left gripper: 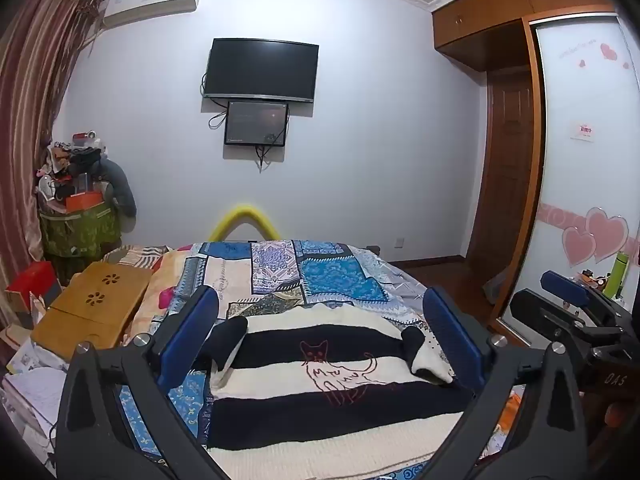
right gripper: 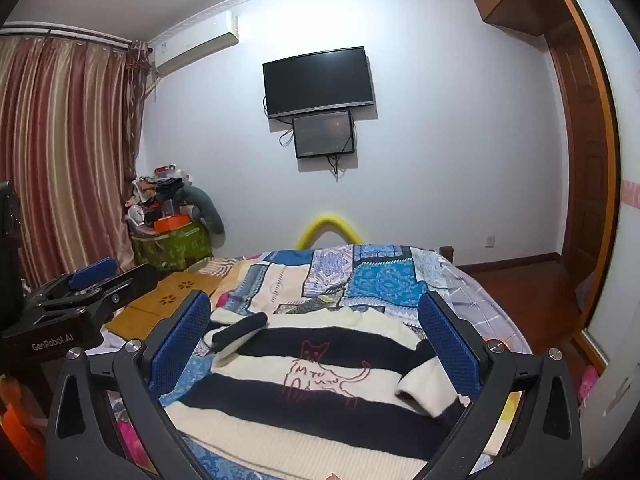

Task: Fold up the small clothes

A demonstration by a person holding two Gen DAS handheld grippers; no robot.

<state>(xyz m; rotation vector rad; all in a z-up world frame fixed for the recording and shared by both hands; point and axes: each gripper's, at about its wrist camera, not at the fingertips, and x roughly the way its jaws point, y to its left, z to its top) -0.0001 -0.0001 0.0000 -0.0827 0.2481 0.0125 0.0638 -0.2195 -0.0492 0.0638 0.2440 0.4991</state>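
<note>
A small black-and-cream striped sweater [left gripper: 332, 396] with a red outlined cat on it lies flat on the bed, both sleeves folded inward over its body. It also shows in the right wrist view [right gripper: 320, 384]. My left gripper [left gripper: 320, 340] is open and empty, hovering above the sweater's near half, blue pads [left gripper: 188, 336] wide apart. My right gripper [right gripper: 316, 340] is open and empty, likewise above the sweater. The right gripper shows at the right edge of the left wrist view [left gripper: 576, 304]; the left gripper shows at the left of the right wrist view [right gripper: 80, 292].
The bed has a blue patchwork quilt [left gripper: 320, 276]. A wooden lap tray [left gripper: 96, 304] lies on the bed's left side, with papers and boxes [left gripper: 28, 376] beside it. A cluttered basket [left gripper: 80, 228] stands by the curtain. A wardrobe with a sliding door [left gripper: 580, 160] is at right.
</note>
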